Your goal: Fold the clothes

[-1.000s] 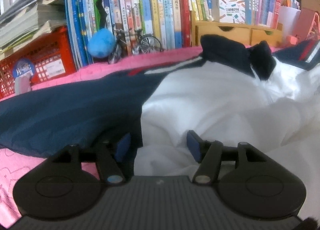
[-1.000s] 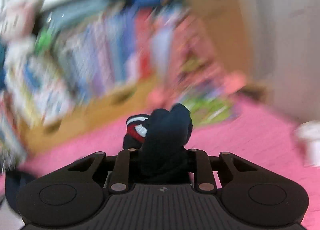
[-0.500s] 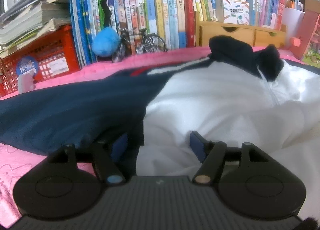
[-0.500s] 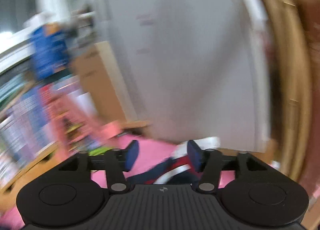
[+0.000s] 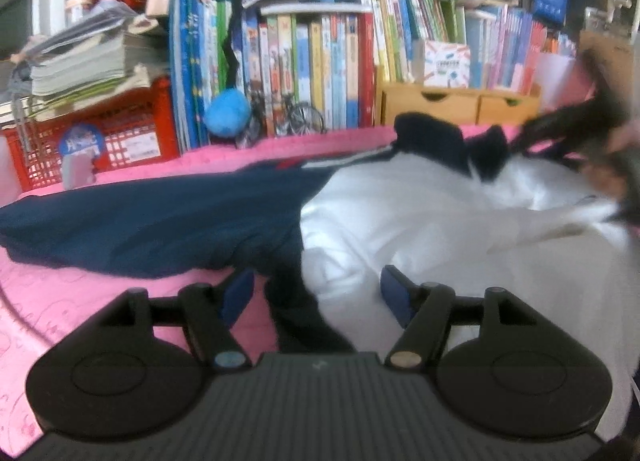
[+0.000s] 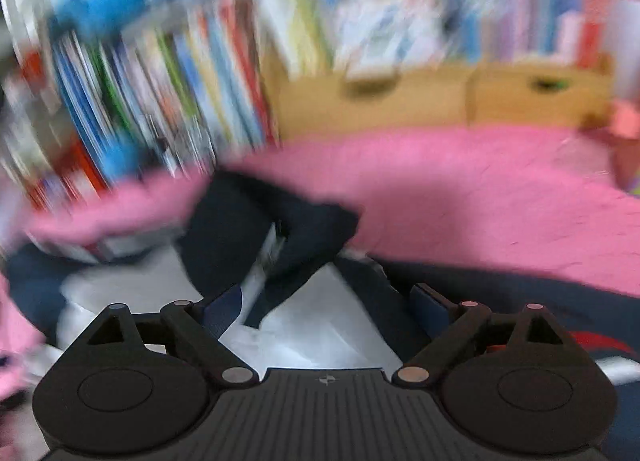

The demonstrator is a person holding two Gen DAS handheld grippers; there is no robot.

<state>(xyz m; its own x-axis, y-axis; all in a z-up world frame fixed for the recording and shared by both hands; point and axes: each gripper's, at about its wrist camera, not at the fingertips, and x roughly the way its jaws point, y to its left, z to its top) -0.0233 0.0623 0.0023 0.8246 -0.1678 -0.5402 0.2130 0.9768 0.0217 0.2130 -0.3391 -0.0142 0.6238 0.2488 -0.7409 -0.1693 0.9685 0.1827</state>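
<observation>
A navy and white jacket (image 5: 420, 221) lies spread on the pink cloth (image 5: 60, 301), white lining up, with one navy sleeve (image 5: 140, 221) stretched to the left. My left gripper (image 5: 316, 293) is open, low over the jacket's near edge where navy meets white. My right gripper (image 6: 328, 309) is open over the white lining (image 6: 320, 325), just short of the navy collar (image 6: 256, 229). The right wrist view is blurred. The right gripper also shows as a dark blur at the right edge of the left wrist view (image 5: 568, 129).
A row of upright books (image 5: 320, 73) lines the back edge. A red crate (image 5: 100, 141) with stacked papers stands at back left. Wooden drawers (image 5: 456, 109) stand at back right. A blue ball (image 5: 228, 113) and a toy bicycle (image 5: 292, 121) sit before the books.
My right gripper has let go of the navy sleeve end, opened, and swung back over the jacket's collar. My left gripper has drawn back a little and stays open.
</observation>
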